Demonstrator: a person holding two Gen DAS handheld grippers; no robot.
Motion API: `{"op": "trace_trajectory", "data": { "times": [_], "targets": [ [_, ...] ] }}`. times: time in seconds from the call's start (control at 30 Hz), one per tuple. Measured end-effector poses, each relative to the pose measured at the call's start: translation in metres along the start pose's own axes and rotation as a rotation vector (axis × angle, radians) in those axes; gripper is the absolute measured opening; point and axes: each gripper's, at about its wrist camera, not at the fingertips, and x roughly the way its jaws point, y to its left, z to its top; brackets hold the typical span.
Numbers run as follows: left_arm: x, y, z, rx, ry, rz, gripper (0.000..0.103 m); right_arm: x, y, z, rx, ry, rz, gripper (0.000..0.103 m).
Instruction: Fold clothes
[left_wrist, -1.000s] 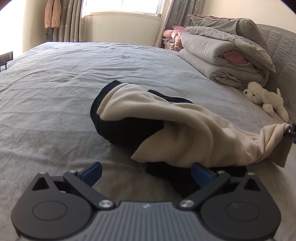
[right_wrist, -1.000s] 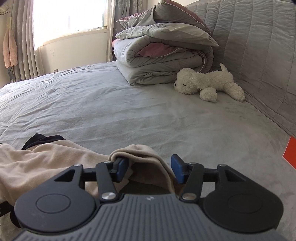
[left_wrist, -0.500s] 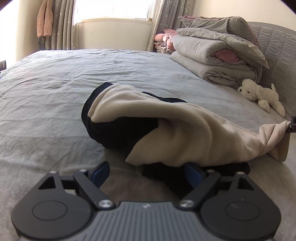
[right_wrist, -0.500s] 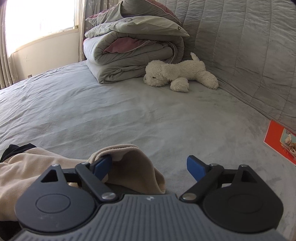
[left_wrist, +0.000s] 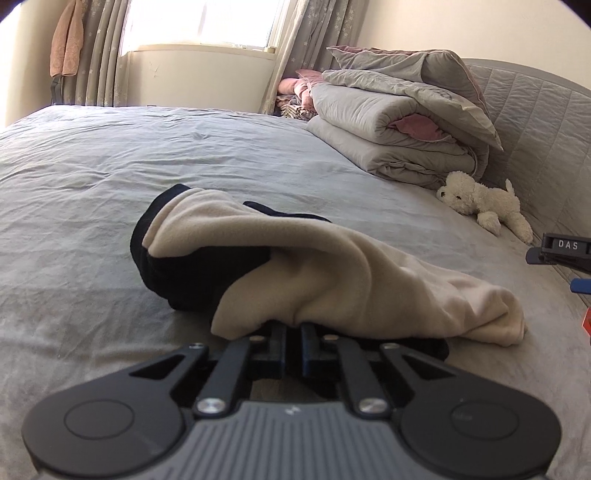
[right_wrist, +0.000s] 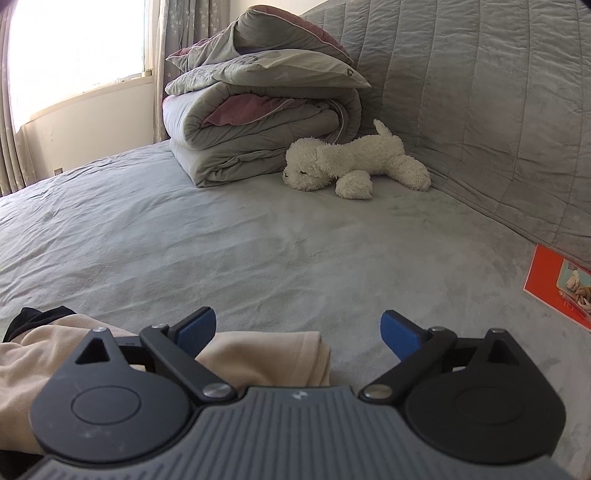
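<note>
A beige garment with a black lining (left_wrist: 314, 266) lies bunched on the grey bed sheet (left_wrist: 110, 184). My left gripper (left_wrist: 293, 326) is shut on its near beige edge, the fingers pressed together under the fold. In the right wrist view, my right gripper (right_wrist: 299, 328) has its jaws opening wide. The garment's beige end (right_wrist: 258, 354) lies flat on the sheet beneath them, close to the left finger, with neither pad pressing on it. The right gripper's tip (left_wrist: 561, 251) also shows at the right edge of the left wrist view, apart from the cloth.
A folded grey and pink duvet stack (right_wrist: 258, 122) sits at the head of the bed, with a white plush dog (right_wrist: 351, 162) beside it. The quilted headboard (right_wrist: 480, 92) runs along the right. An orange card (right_wrist: 561, 291) lies on the sheet near it.
My left jaws closed on the garment's near edge. My right jaws spread apart and let go of the beige end, which dropped onto the sheet.
</note>
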Motion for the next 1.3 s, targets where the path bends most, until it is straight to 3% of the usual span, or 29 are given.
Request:
{"op": "trace_trajectory", "data": {
  "times": [0.27,0.37,0.47,0.57,0.63,0.73,0.8,0.87,0.93,1.0,1.13,1.2,1.3],
  "targets": [
    [-0.033,-0.014,0.011,-0.009,-0.123,-0.045,0.004,-0.002,0.008,-0.003,-0.009,0.013,0.088,0.099],
    [-0.055,-0.028,0.014,0.067,-0.209,-0.056,0.000,-0.003,0.013,-0.005,-0.027,0.021,0.131,0.099],
    [-0.087,-0.038,0.017,0.116,-0.333,-0.148,0.000,-0.005,0.020,-0.008,-0.052,0.035,0.191,0.101],
    [-0.103,-0.037,0.020,0.121,-0.376,-0.191,0.000,-0.006,0.026,-0.011,-0.068,0.050,0.234,0.102],
    [-0.091,-0.031,0.020,0.136,-0.301,-0.127,0.000,-0.006,0.030,-0.013,-0.088,0.051,0.246,0.102],
    [-0.059,-0.011,0.017,0.089,-0.123,0.010,0.000,-0.008,0.038,-0.019,-0.126,0.050,0.268,0.102],
    [-0.040,0.001,0.015,0.041,-0.003,0.094,0.004,-0.010,0.045,-0.024,-0.158,0.055,0.294,0.102],
    [-0.031,0.010,0.011,0.007,0.063,0.137,0.009,-0.012,0.054,-0.029,-0.197,0.057,0.323,0.103],
    [-0.029,0.016,0.008,-0.016,0.089,0.162,0.016,-0.017,0.064,-0.035,-0.243,0.055,0.356,0.103],
    [-0.029,0.018,0.008,-0.022,0.090,0.185,0.037,-0.023,0.073,-0.041,-0.293,0.050,0.403,0.103],
    [-0.033,0.024,0.008,-0.050,0.087,0.206,0.048,-0.041,0.095,-0.057,-0.420,0.027,0.531,0.103],
    [-0.033,0.029,0.008,-0.074,0.094,0.222,0.059,-0.050,0.105,-0.064,-0.475,0.016,0.589,0.103],
    [-0.030,0.042,0.010,-0.131,0.115,0.250,0.061,-0.062,0.115,-0.075,-0.528,0.013,0.668,0.103]
  ]
}}
